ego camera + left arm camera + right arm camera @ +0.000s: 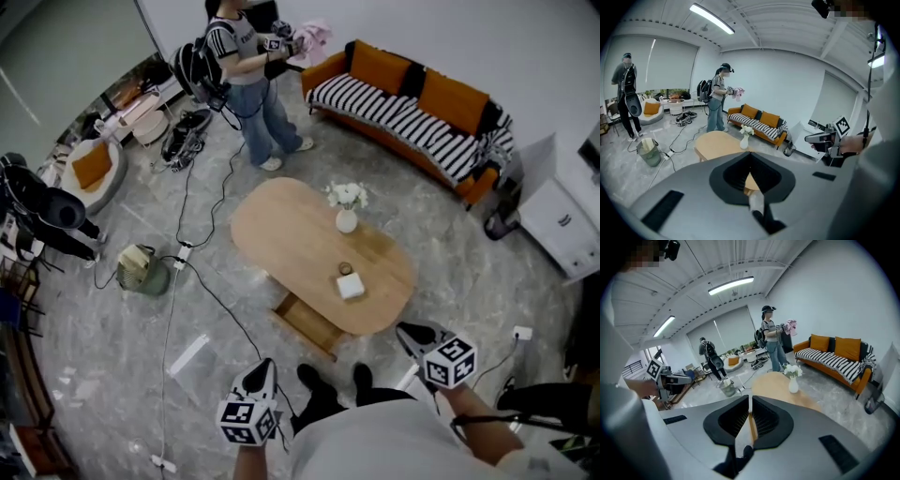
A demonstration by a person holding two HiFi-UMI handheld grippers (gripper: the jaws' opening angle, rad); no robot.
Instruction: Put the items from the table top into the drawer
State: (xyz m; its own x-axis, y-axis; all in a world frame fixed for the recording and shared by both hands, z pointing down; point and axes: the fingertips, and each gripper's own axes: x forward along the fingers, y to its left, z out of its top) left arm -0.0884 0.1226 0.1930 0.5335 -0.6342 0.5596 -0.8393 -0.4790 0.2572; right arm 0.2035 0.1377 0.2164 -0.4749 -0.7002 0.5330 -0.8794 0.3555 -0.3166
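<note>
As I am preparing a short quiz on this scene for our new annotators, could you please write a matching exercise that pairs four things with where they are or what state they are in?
Things:
1. vase of white flowers
2. white box
3. drawer
4. bin

Places or states:
A. on the floor, beside a power strip
B. pulled open below the table edge
C. on the table, next to a small round brown object
D. on the table, at the edge toward the sofa

Pairs: 1-D, 2-C, 3-B, 4-A.

Striped sofa — standing person
</note>
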